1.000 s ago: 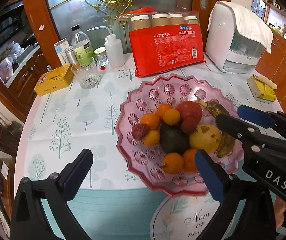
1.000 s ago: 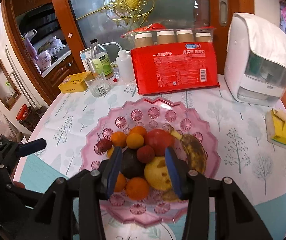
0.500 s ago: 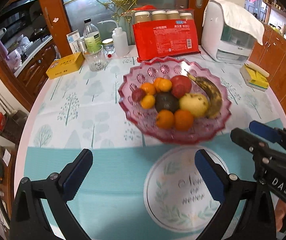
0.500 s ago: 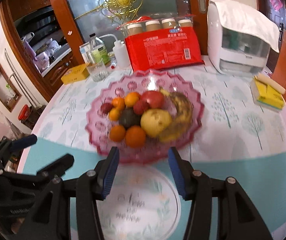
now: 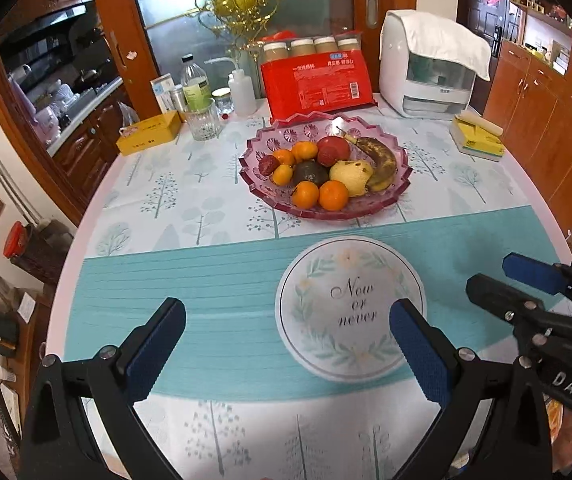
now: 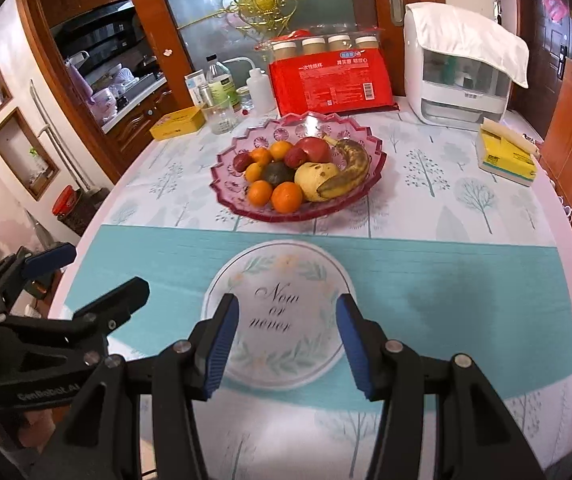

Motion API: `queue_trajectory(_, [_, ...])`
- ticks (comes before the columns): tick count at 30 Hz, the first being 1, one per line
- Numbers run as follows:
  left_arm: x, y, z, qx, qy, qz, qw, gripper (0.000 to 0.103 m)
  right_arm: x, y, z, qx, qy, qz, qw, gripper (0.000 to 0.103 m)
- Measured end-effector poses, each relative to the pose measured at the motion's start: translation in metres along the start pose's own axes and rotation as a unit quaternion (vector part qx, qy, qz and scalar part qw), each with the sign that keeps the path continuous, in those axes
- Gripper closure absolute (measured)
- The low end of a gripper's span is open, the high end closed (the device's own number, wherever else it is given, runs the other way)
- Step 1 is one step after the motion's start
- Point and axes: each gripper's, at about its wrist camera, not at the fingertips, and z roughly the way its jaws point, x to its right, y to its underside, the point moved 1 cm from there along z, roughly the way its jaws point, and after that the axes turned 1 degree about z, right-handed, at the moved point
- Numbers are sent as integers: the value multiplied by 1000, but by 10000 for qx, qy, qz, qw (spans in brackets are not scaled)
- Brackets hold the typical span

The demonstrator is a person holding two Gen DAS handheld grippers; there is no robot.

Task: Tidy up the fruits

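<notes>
You've got a round counter [image 5: 98, 216] under a tree-print cloth with a teal band and a "Now or never" medallion [image 5: 350, 306] near you. Directly on it: pink glass fruit bowl [image 5: 400, 158] mid-counter; behind that a red paper-cup pack [image 5: 318, 86]; white appliance [image 5: 426, 76] back right; yellow packet [image 5: 476, 140] at right edge; yellow tin [image 5: 150, 134], glass tumbler [image 5: 204, 120], bottles [image 5: 194, 84] back left.

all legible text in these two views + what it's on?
"Now or never": round printed emblem on the tablecloth.
"DAS": right gripper body.
"GenRobot.AI", partly smeared: left gripper body.
Red package: Chinese print, too small to read.
Bottle, yellow box: labels blurred.
</notes>
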Motion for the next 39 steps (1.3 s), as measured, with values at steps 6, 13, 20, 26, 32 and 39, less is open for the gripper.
queue_trajectory(6, [4, 13, -31, 74, -17, -235, 9997, 2, -6, 8, -35, 131, 31, -17, 9999, 52])
queue_trajectory(13, [4, 15, -48, 188, -64, -342, 9992, 2, -8, 10, -53, 328, 63, -38, 9994, 52])
queue_trajectory(20, [2, 17, -47, 105, -16, -463, 9989, 2, -8, 14, -60, 406, 9, -57, 9992, 51])
queue_trajectory(26, [2, 20, -44, 36, -9, -501, 9987, 2, -10, 18, -61, 401, -18, -45, 9992, 51])
queue_trajectory(32, [1, 23, -41, -55, 15, -519, 9986, 2, -11, 20, -59, 358, -1, -71, 9993, 51])
queue_trajectory(39, [-3, 26, -39, -141, 9, -536, 9985, 2, -13, 21, -54, 277, -21, -61, 9996, 51])
